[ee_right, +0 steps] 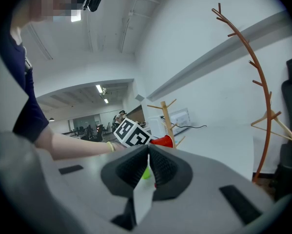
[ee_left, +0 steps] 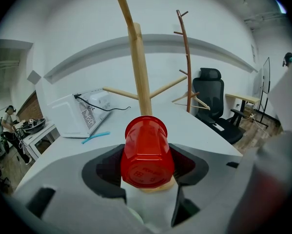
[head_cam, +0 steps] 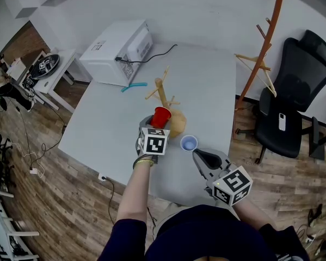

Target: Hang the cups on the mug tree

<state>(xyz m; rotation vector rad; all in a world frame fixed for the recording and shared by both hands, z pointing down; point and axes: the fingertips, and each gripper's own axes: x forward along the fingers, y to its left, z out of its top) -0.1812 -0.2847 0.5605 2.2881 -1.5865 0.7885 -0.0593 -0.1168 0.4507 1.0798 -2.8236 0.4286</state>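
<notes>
The left gripper [ee_left: 146, 165] is clamped on the red cup [ee_left: 146, 152], pads on its side walls, bottom towards the camera, mouth towards the tree [ee_left: 140, 67]. The cup hangs low, just in front of the trunk and below the right peg [ee_left: 168, 87]. The right gripper [ee_right: 146, 172] is clenched on nothing and sits near the blue cup [head_cam: 189, 143], which stands upright on the table [head_cam: 114, 124].

Hazards as I judge them:

1. Rim strike. The mouth faces the trunk, not a peg. If I push ahead at this height, the rim hits the trunk or base and the tree may slide or tip.
2. Wall slip. The cup looks thin and tapered. A firm squeeze can deform it; a light one can let it slide out while I tilt it.
3. Side contact. A careless swing of the right gripper can knock the blue cup over.
</notes>
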